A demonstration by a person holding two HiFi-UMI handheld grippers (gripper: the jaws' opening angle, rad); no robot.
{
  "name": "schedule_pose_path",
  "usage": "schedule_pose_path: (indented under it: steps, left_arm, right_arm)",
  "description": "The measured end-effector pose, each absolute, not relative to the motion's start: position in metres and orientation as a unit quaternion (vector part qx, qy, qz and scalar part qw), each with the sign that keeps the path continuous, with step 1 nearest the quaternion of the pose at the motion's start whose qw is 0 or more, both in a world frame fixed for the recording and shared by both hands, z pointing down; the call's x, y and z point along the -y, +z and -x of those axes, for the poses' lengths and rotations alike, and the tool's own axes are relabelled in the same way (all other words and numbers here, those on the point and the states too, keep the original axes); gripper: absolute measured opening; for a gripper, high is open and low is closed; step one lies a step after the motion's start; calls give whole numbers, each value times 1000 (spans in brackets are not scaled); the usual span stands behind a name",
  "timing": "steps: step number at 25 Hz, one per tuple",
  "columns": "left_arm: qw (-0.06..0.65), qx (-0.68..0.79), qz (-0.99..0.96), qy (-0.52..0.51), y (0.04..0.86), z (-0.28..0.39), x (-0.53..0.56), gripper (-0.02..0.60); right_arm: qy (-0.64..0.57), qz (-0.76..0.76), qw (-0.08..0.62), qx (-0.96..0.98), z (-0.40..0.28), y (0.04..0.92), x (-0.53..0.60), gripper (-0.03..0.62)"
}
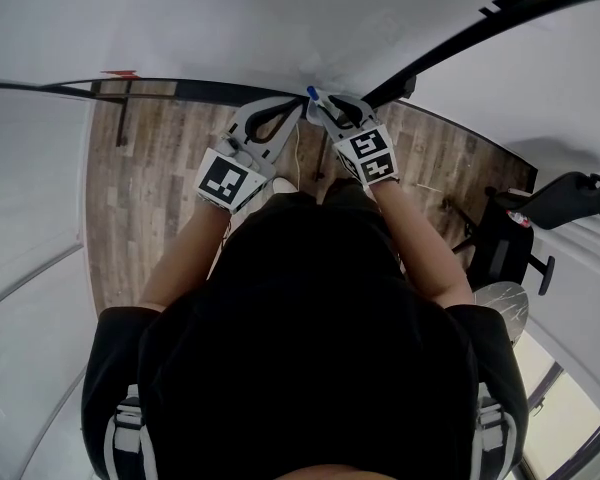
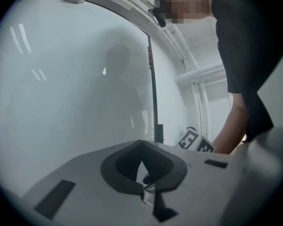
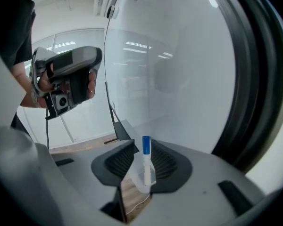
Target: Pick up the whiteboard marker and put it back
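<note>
A white whiteboard marker (image 3: 145, 161) with a blue cap stands upright in a clear holder (image 3: 137, 181) at the foot of the whiteboard (image 3: 179, 79). My right gripper (image 3: 144, 144) is open, its dark pads on either side of the marker with a gap on both sides. In the head view the blue cap (image 1: 311, 94) shows just beyond the right gripper (image 1: 325, 106). My left gripper (image 1: 292, 110) hovers beside it, level, tips together and nothing between them. In its own view the left gripper (image 2: 141, 145) faces the whiteboard (image 2: 75, 88).
The whiteboard's black frame (image 1: 460, 38) runs across the top of the head view. Wooden floor (image 1: 160, 168) lies below. A black chair (image 1: 540, 218) and a round pale seat (image 1: 502, 303) stand at the right. Glass walls (image 3: 80, 121) close the room behind.
</note>
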State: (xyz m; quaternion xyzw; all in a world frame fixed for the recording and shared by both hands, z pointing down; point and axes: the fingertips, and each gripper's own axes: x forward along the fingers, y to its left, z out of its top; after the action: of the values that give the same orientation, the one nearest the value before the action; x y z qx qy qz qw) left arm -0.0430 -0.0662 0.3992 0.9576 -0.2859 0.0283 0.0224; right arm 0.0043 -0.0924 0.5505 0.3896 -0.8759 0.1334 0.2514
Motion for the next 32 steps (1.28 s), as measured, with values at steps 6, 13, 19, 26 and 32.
schedule_pose_path:
  steps: [6,13,19,26,32]
  left_arm:
    - [23,293,-955,29,397,45,63,3]
    - [25,298,-954,26,393,47,60,3]
    - [26,299,-954,21,389,48,60,3]
    - [25,295,-955,16,384,48,60,3]
    - [20,288,-957,10,381,46,59,3]
  right_arm:
    - [123,-387,197,892,-2,502,84,107]
    - [93,-382,132,910,5,440,76,87]
    - [56,-376,81,921,6,403,68,29]
    - [28,-376,42,925,6,380,57,2]
    - [19,-379,34,925,6,377,55,2]
